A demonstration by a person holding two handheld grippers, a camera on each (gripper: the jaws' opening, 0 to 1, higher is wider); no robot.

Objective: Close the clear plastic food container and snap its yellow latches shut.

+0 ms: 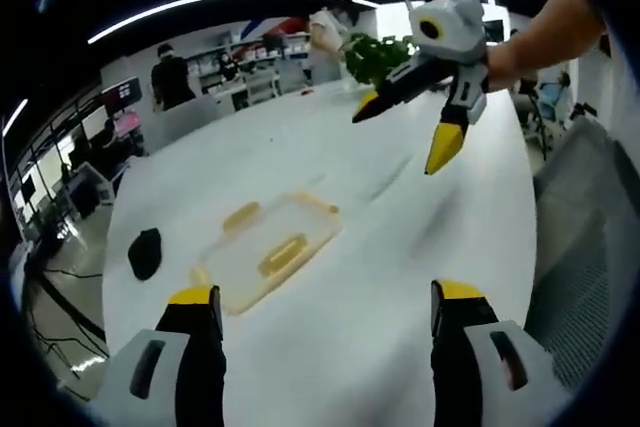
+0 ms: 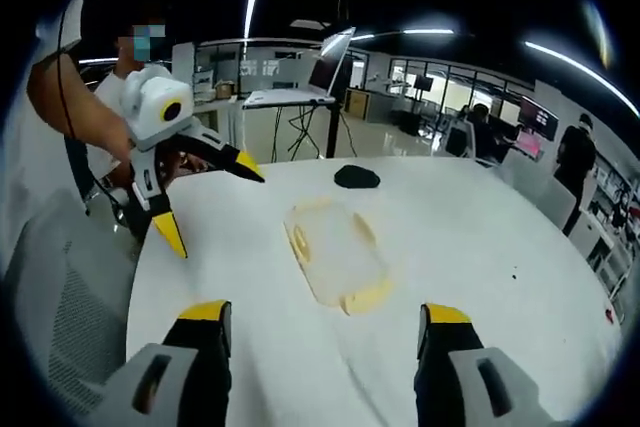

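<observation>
L gripper [image 1: 325, 312] jaws wide apart, empty; R gripper [image 2: 325, 332] same; both above table [image 1: 400, 237], clear of container [image 1: 268, 249].

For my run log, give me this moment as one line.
container: on table, untouched | left gripper: open, empty | right gripper: open, empty | black object: beside container

Container [image 1: 268, 250] on table [image 1: 400, 247], black object [image 1: 144, 252] well beside it.

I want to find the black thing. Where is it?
The small black object lies on the white table, left of the clear food container in the left gripper view; in the right gripper view it lies beyond the container.
</observation>
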